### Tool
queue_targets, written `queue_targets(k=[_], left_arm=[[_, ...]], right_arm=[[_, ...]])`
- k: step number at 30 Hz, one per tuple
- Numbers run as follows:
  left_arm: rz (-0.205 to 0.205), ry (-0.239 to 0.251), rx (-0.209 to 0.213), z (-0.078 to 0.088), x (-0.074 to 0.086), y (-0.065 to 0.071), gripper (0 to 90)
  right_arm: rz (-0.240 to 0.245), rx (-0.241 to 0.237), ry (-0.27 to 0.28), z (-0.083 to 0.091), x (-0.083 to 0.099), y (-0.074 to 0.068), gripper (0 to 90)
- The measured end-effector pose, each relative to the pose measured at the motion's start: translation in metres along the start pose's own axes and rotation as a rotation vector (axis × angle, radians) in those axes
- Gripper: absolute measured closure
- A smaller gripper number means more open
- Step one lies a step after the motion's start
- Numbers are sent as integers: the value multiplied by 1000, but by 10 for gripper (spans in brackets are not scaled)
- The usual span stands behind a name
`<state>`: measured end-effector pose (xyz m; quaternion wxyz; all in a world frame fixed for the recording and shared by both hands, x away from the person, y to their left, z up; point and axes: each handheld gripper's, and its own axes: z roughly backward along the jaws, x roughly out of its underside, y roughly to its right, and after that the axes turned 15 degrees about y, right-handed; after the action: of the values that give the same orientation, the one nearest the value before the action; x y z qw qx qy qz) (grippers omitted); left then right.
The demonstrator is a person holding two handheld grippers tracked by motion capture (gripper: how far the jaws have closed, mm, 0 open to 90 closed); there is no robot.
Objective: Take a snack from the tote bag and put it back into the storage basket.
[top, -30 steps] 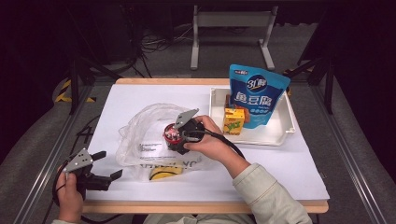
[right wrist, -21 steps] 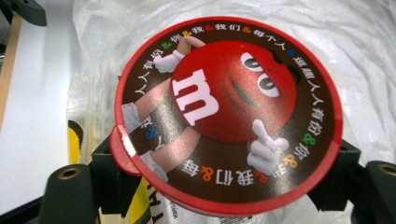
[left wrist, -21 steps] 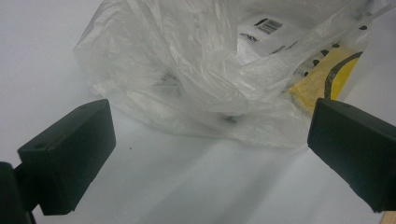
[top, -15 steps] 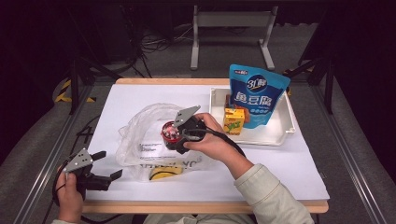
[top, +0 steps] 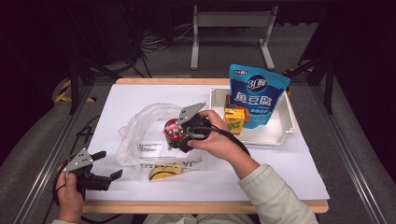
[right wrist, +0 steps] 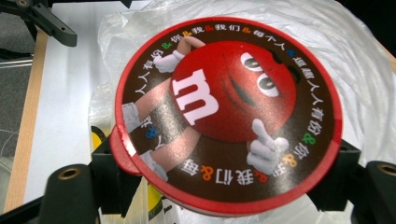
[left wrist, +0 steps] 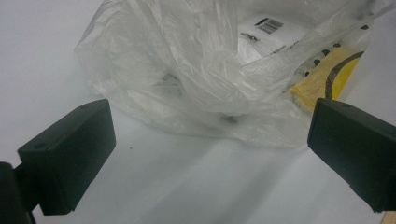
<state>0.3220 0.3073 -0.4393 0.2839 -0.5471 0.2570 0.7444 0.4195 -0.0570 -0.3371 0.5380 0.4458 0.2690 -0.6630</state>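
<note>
My right gripper (top: 176,135) is shut on a round red candy tub (top: 172,129) and holds it above the clear plastic bag (top: 140,135). In the right gripper view the tub's red and brown lid (right wrist: 224,112) sits between the two black jaws, and its cartoon face points at the camera. The bag lies crumpled on the white table (top: 130,98), with a yellow packet (top: 161,173) under its near edge. My left gripper (top: 103,169) rests open at the table's front left corner. In the left gripper view the bag (left wrist: 210,70) lies beyond its wide-apart jaws, untouched.
A white tray (top: 280,133) stands at the right of the table. In it are a tall blue snack pouch (top: 257,93) and a small yellow drink carton (top: 234,119). A metal stand (top: 231,21) and cables lie on the floor behind the table.
My right gripper has lifted the candy tub a little higher over the bag. The left gripper has stayed where it was.
</note>
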Motion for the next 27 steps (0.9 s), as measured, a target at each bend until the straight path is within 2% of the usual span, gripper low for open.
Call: queue_targets(k=[8,27], left_arm=[[0,0,-2,0,0,0,15],[-1,-3,-3,0,0,0,14]], right_arm=[[-7,15,-7,12,0,3,255],[-20,75,5,54,3,13,255]])
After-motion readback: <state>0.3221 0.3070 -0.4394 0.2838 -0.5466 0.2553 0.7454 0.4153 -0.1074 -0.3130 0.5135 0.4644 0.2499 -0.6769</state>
